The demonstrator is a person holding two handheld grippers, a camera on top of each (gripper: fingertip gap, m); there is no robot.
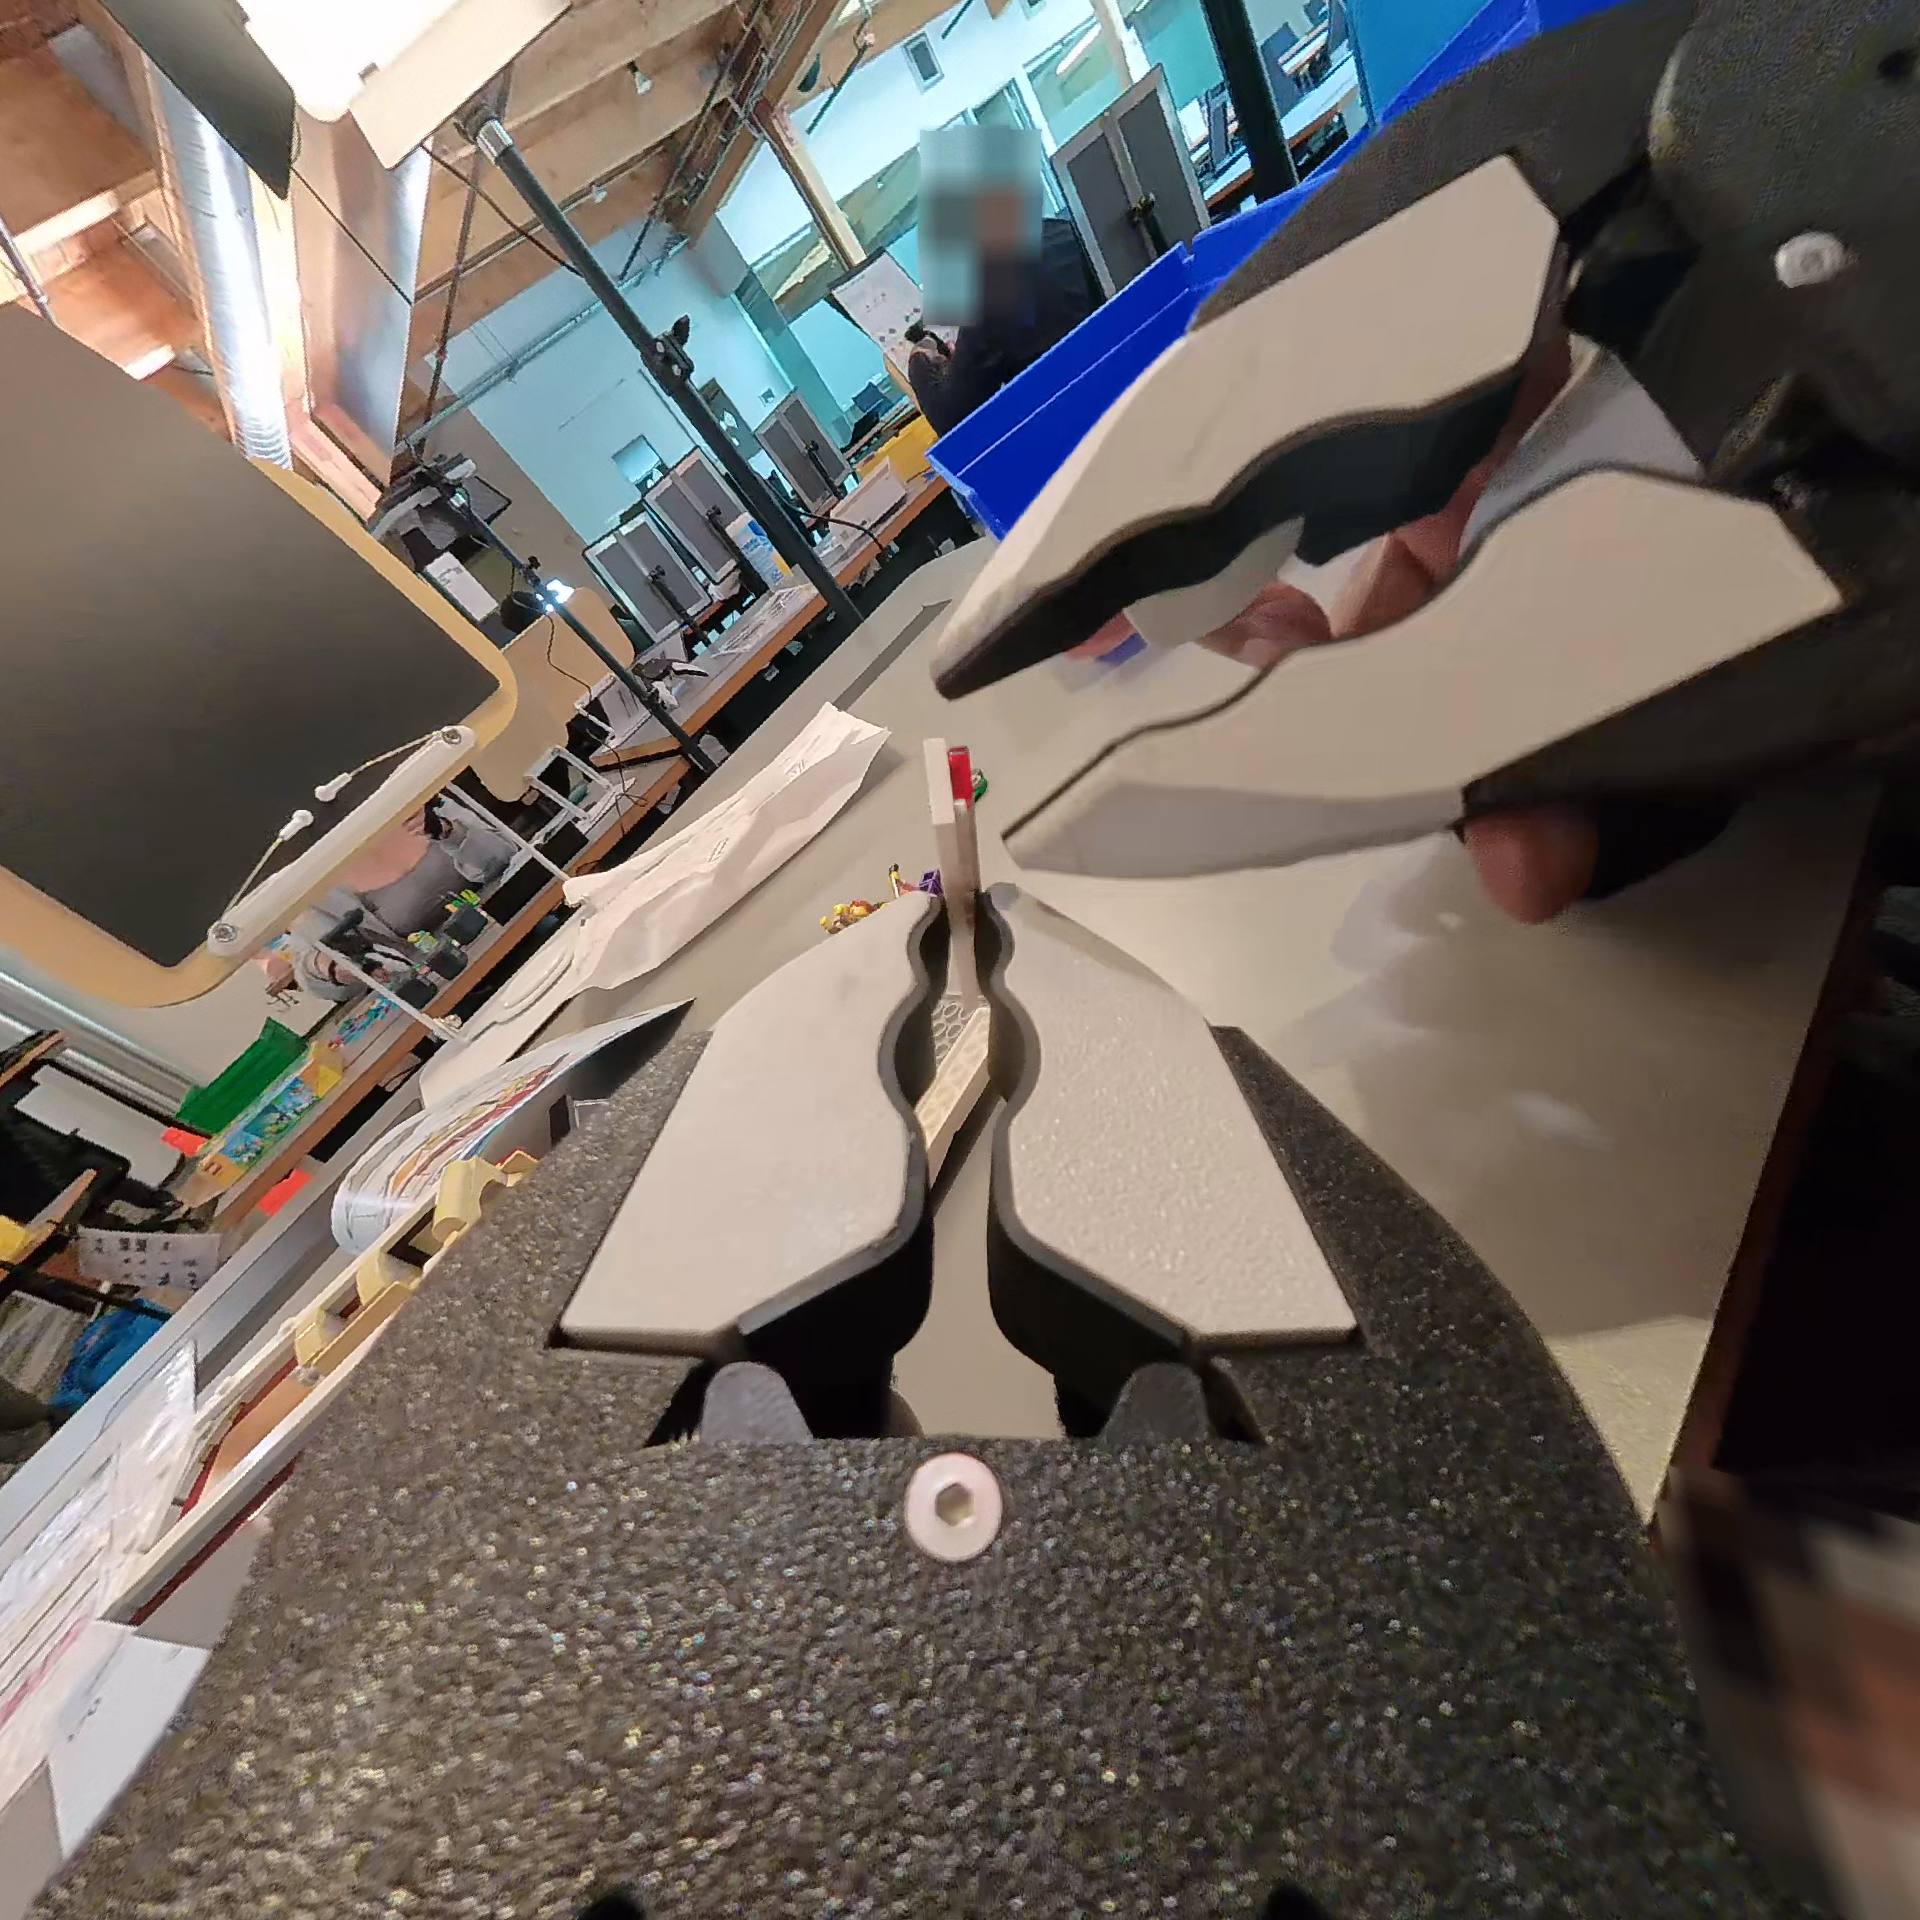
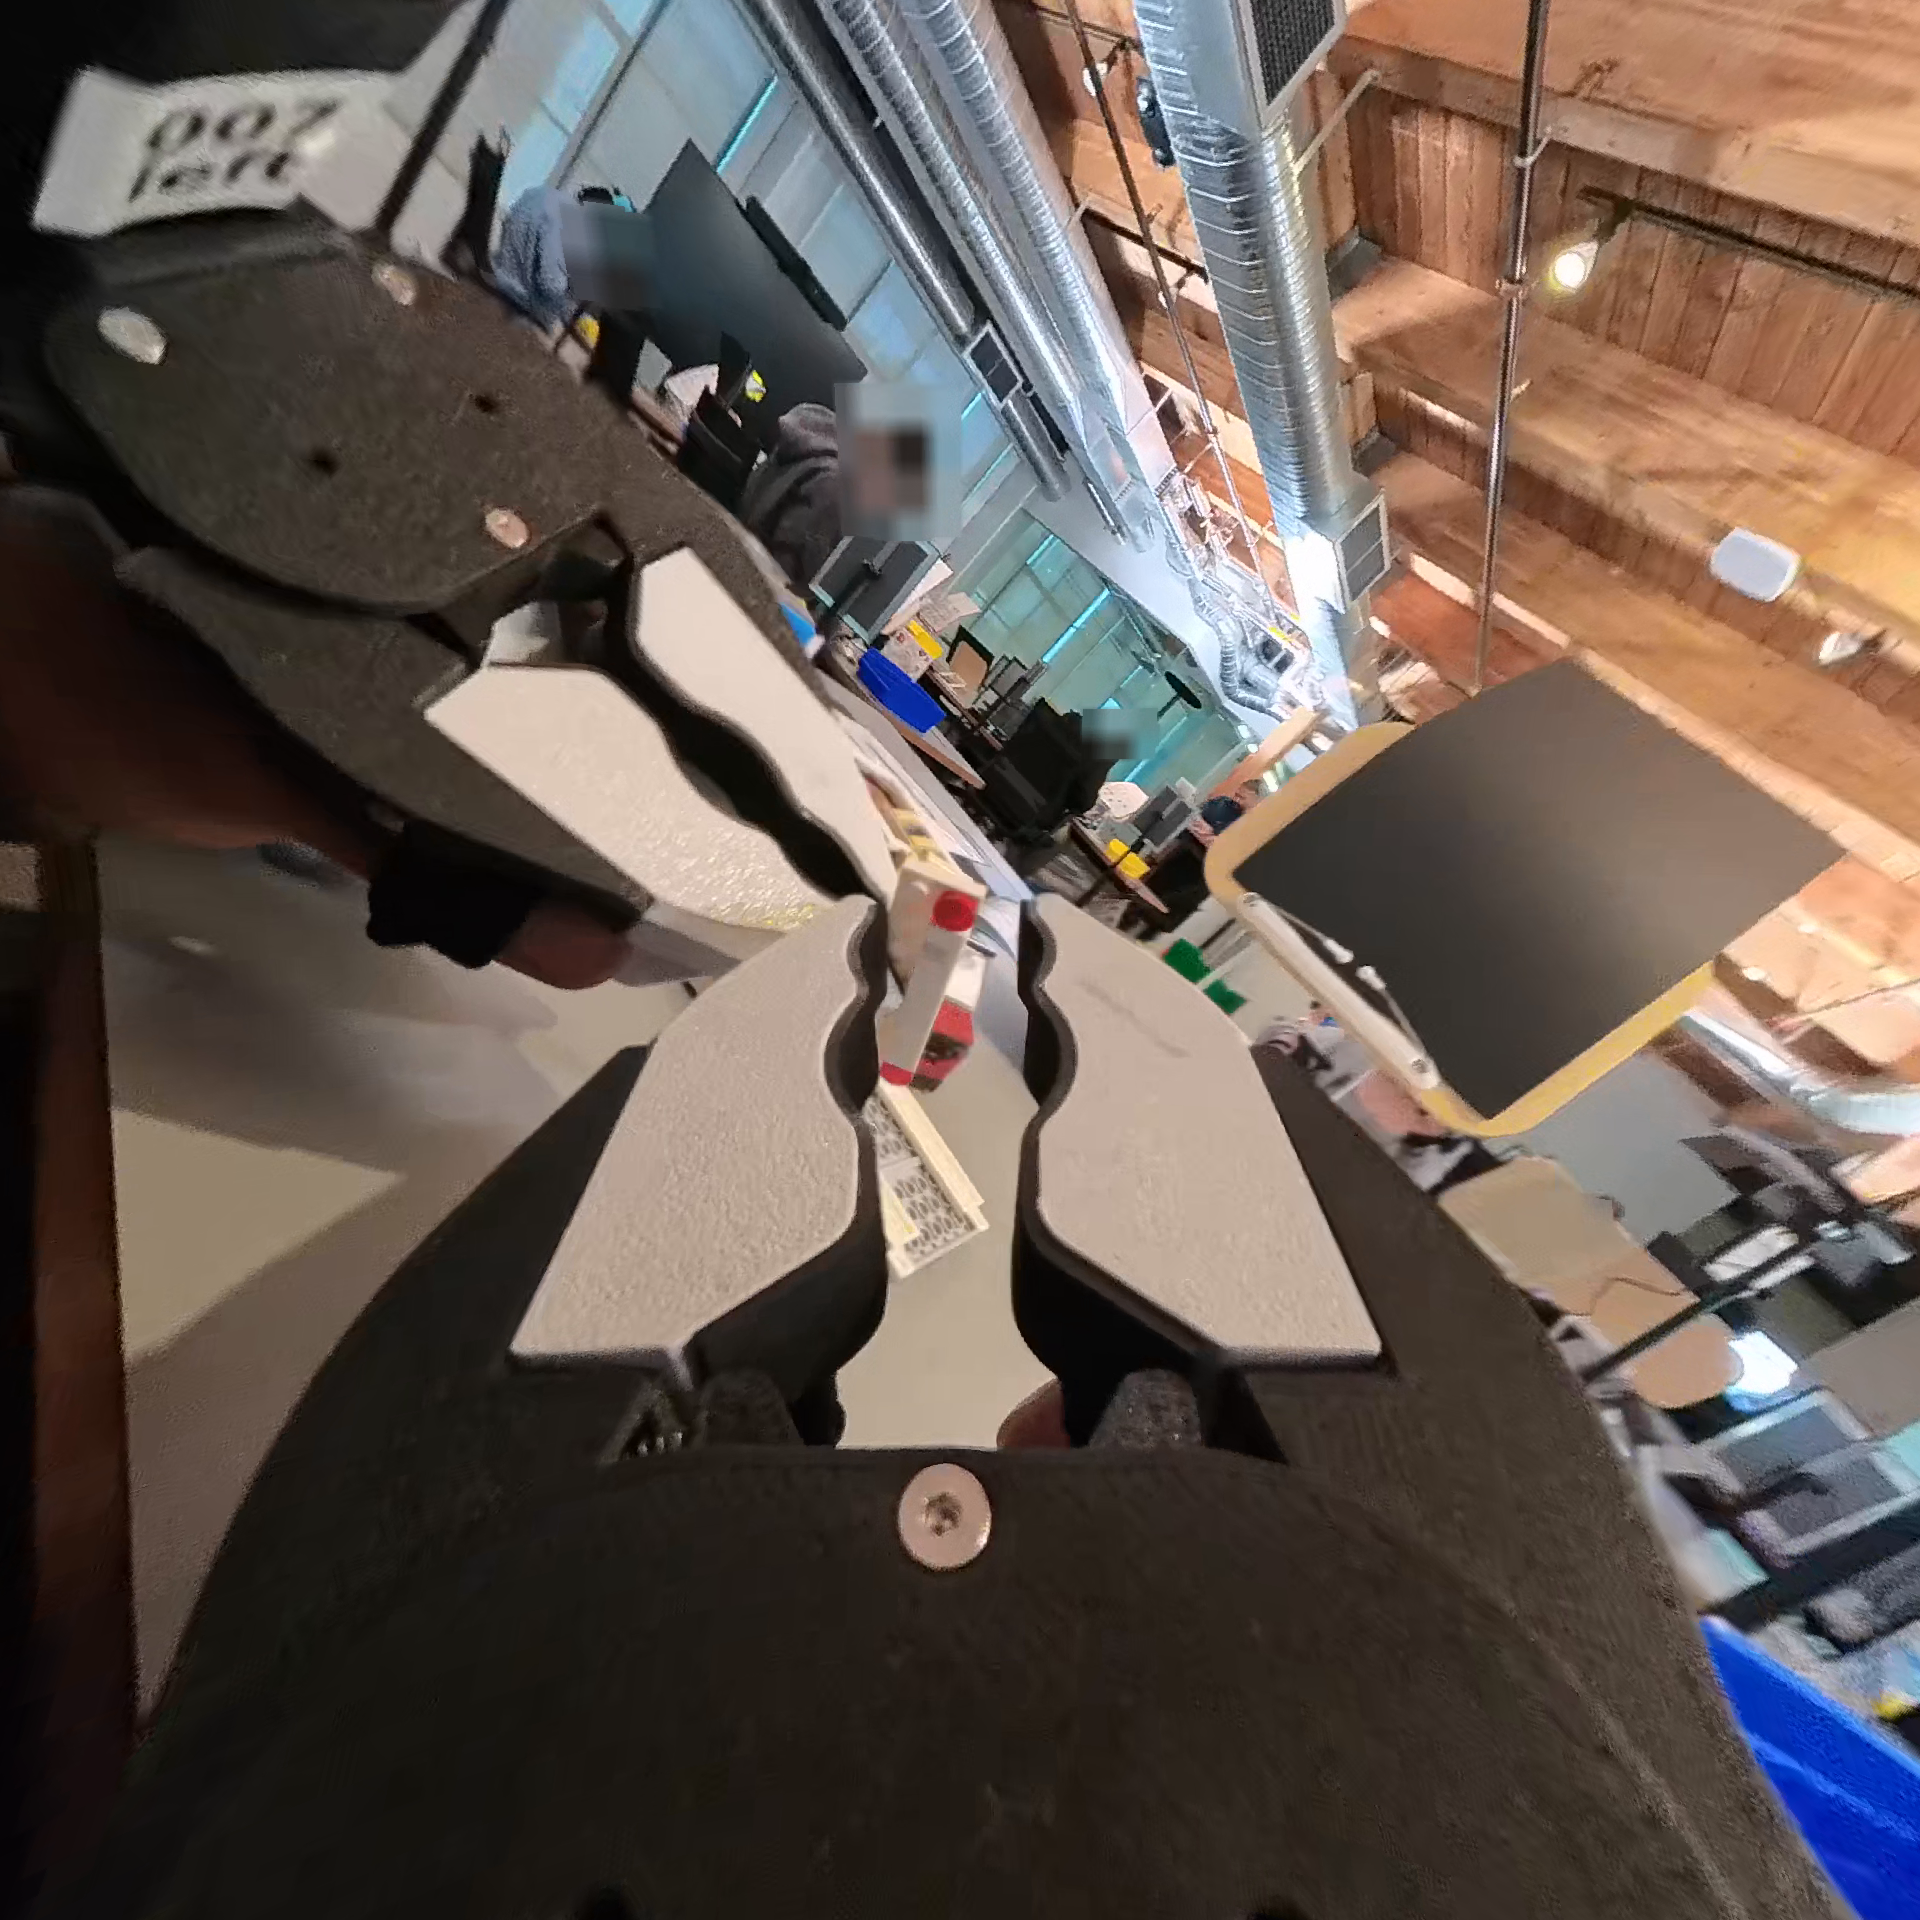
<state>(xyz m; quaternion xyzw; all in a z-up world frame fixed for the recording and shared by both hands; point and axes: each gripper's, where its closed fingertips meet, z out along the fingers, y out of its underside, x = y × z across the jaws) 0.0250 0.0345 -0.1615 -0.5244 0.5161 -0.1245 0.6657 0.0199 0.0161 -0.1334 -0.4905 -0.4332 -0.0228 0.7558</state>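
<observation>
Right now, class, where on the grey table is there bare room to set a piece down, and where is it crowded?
Free: the grey table on the right, between the left claw and the table's near edge, under the right claw. Crowded: the left side, with the white paper, the printed booklet and small coloured pieces.

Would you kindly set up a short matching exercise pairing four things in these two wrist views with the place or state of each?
Things:
1. left gripper
2. right gripper
3. white paper sheet
4. blue bin

Places or states:
A. lies flat on the grey table
B. stands at the table's far edge
C. clamps a thin white plate with a red stud
D. jaws apart, closing on nothing

Pairs: 1-C, 2-D, 3-A, 4-B
</observation>
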